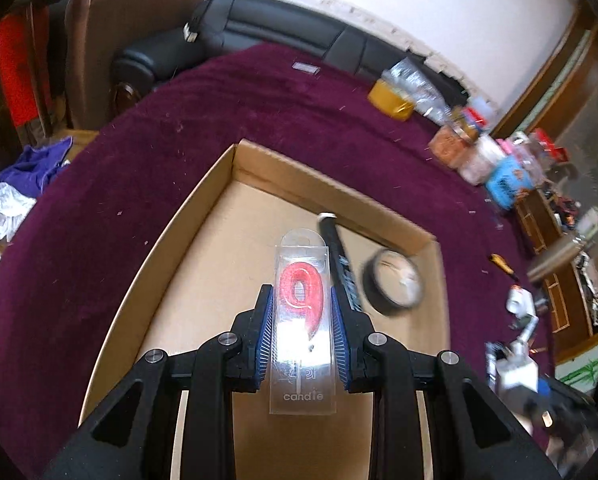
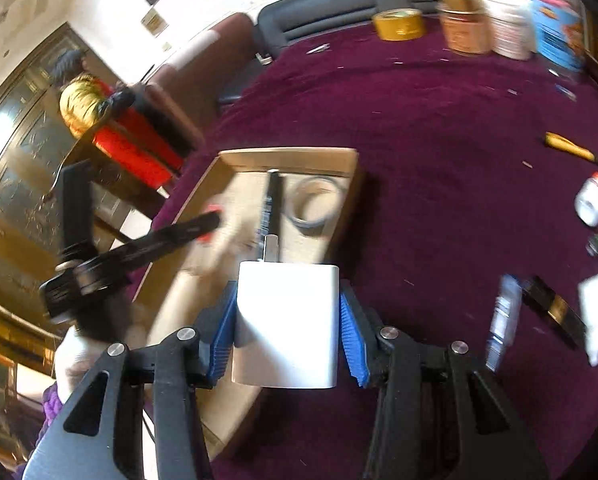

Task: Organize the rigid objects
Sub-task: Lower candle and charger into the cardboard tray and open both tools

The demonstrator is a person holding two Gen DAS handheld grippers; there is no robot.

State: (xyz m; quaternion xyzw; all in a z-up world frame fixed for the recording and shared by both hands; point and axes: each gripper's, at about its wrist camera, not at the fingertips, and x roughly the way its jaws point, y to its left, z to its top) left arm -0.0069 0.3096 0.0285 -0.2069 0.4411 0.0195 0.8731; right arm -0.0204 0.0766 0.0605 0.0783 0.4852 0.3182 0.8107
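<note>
My left gripper (image 1: 301,292) is shut on a clear pack holding a red number-nine candle (image 1: 302,312), above the floor of an open cardboard box (image 1: 259,160). A black pen (image 1: 341,264) and a dark roll of tape (image 1: 393,282) lie in the box's far right corner. My right gripper (image 2: 287,288) grips a white charger block (image 2: 287,320), prongs pointing forward, just short of the box's near edge (image 2: 291,158). In the right wrist view the left gripper (image 2: 215,220) reaches into the box from the left, blurred.
The box sits on a purple-clothed table (image 1: 179,120). A yellow tape roll (image 1: 393,100) and several jars (image 1: 479,152) stand at the far edge. A yellow-handled tool (image 2: 567,146), a white bottle (image 2: 591,200) and other small items lie to the right. A black sofa (image 1: 259,20) stands behind.
</note>
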